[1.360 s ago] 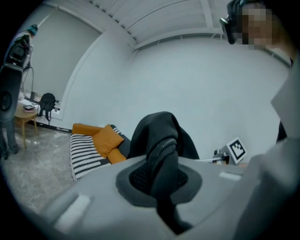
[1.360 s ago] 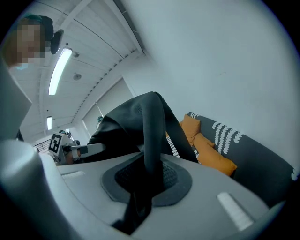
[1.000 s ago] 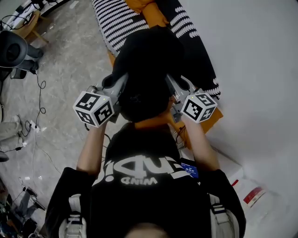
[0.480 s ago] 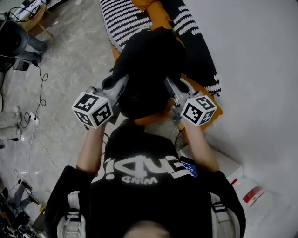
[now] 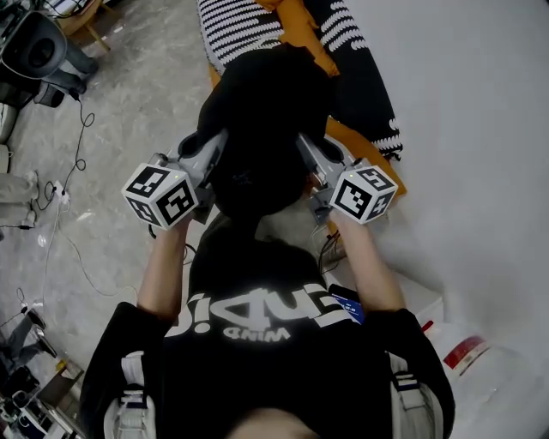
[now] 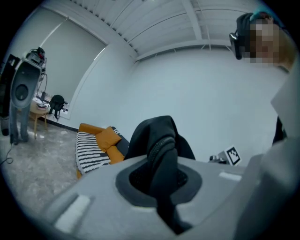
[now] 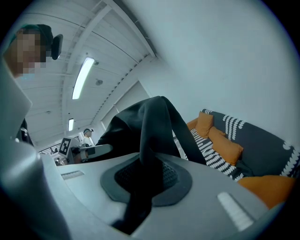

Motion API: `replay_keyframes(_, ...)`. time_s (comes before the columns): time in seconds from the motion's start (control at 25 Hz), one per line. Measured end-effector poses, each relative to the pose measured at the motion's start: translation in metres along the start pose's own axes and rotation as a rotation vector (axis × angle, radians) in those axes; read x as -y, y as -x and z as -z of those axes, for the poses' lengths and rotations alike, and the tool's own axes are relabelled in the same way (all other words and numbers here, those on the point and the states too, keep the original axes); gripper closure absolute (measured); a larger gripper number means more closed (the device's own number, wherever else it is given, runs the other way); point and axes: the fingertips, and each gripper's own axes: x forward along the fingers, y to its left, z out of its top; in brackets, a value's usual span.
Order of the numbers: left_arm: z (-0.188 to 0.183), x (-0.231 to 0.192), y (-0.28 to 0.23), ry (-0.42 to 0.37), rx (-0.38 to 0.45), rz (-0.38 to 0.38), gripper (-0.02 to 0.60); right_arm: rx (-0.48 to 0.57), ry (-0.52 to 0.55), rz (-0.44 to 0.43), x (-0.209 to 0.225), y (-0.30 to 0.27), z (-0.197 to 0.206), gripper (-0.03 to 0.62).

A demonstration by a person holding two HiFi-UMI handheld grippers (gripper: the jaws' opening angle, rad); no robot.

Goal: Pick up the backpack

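Observation:
A black backpack [image 5: 266, 120] hangs in the air between my two grippers, in front of the person's chest. My left gripper [image 5: 214, 147] is shut on a black padded strap [image 6: 161, 154] at the bag's left side. My right gripper [image 5: 306, 153] is shut on another black strap [image 7: 150, 140] at its right side. In both gripper views the strap runs between the grey jaws and the bag's body [image 6: 157, 129] [image 7: 129, 126] rises just beyond. The marker cubes [image 5: 160, 195] [image 5: 364, 192] face the head camera. The bag's underside is hidden.
An orange sofa [image 5: 347, 141] with a black-and-white striped blanket [image 5: 236, 26] stands beyond the bag, along the white wall [image 5: 480, 129]. A dark device on a stand [image 5: 39, 53] and cables [image 5: 73, 171] lie on the floor at left. A white box [image 5: 459, 351] sits at lower right.
Both grippers and the backpack have drawn back from the sofa, which now lies farther up the head view. The floor at left has shifted too. Both grips are unchanged.

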Motion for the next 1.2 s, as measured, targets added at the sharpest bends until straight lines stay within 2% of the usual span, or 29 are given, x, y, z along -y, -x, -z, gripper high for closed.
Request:
replay_keyframes(0.16,0.013,0.034,0.025,0.005,0.009,-0.017,0.574,-0.010,0.033,-0.025,-0.022,0.032,0.013,0.559)
replay_keyframes(0.48,0.072,0.108,0.057,0.038,-0.002,-0.056,0.574,-0.035,0.014,-0.064,-0.037,0.107,0.069,0.559)
replay_keyframes(0.64,0.077,0.123,0.080,0.055,-0.013,-0.060,0.575,-0.037,-0.008,-0.071,-0.053,0.122,0.078,0.560)
replay_keyframes(0.8,0.076,0.132,0.107,0.054,-0.015,-0.037,0.574,-0.037,0.020,-0.069,-0.079,0.134,0.086,0.560)
replay_keyframes(1.0,0.081,0.128,0.136,0.033,-0.024,-0.022,0.574,-0.025,0.041,-0.039,-0.107,0.137,0.101,0.560)
replay_keyframes(1.2,0.097,0.123,0.158,0.067,-0.030,0.010,0.574,-0.008,0.014,-0.001,-0.117,0.136,0.124,0.560)
